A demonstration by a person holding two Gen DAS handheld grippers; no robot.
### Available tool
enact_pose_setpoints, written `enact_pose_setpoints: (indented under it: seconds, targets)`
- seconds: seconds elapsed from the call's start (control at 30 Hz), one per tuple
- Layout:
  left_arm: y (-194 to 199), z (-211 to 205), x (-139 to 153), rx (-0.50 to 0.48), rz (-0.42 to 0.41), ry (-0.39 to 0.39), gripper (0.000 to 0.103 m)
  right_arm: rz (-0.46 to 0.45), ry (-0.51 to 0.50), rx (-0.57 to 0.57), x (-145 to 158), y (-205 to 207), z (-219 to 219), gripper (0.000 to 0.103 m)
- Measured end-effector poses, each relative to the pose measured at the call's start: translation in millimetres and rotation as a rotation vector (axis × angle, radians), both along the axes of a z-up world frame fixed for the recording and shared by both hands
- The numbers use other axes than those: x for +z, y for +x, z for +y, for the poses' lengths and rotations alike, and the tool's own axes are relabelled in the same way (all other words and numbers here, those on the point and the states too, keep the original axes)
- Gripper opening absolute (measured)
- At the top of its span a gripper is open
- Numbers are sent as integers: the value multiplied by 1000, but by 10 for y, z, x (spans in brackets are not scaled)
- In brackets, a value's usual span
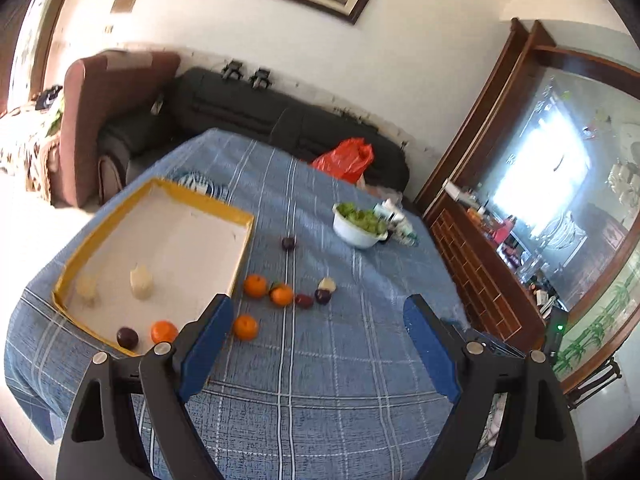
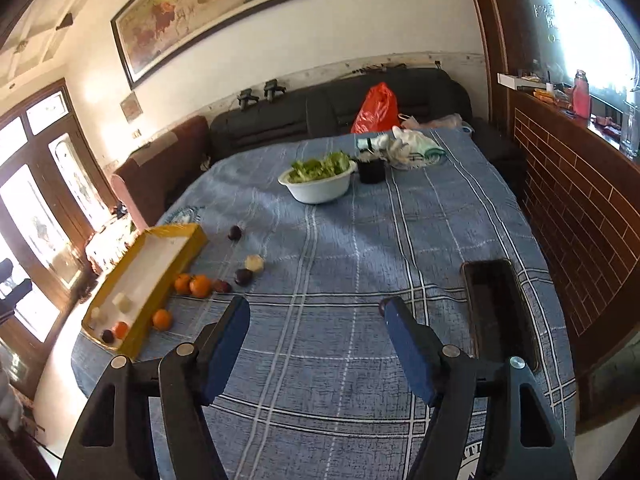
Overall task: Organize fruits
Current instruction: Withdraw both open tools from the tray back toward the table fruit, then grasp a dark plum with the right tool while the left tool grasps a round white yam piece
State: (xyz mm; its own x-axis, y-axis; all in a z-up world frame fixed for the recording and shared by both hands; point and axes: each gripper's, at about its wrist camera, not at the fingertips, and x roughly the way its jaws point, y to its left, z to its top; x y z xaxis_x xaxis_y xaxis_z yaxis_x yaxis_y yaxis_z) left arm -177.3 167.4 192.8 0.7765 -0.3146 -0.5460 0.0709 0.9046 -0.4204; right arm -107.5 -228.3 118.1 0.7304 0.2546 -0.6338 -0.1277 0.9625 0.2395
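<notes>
Our left tool (image 1: 318,320) gapes wide and empty, the right tool (image 2: 316,320) likewise. The nearest orange (image 1: 245,327) sits just outside the tray (image 1: 240,220), ahead-left of the left tool; more fruit lies beyond.

A blue cloth (image 1: 320,380) with a white and dark plaid grid covers the desk. On the left lies a tray (image 1: 208,200) with a yellow rim and white floor; beside it lie orange tangerines (image 1: 245,327) and dark purple plums (image 1: 289,243). Farther off, a white bowl (image 1: 356,234) holds green leaves, and a red bag (image 1: 346,159) lies against the black sofa (image 1: 240,108).
</notes>
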Motion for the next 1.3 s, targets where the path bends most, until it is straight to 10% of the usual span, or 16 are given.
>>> enact_pose_setpoints:
  seconds: [0.43,0.6,0.97,1.13,1.3]
  targets:
    - [1137,-816,-868,-167,198,115,76,212,-54,-132,-1051,898,-193,68]
    - [1662,-1178,-1181,-202,240,224,75,211,-78,-142,-1173,981,-169,32]
    - [2484,-1663,-1774,-248,305,432,55,164,113,-130,-1182,983,-392,32]
    - [2510,-1824,-1875,-263,287,547,29,176,136,-110,-1198,1029,-376,32]
    - [2368,-1725,-1730,-254,257,502,28,159,159,-98,-1178,1014,-372,32]
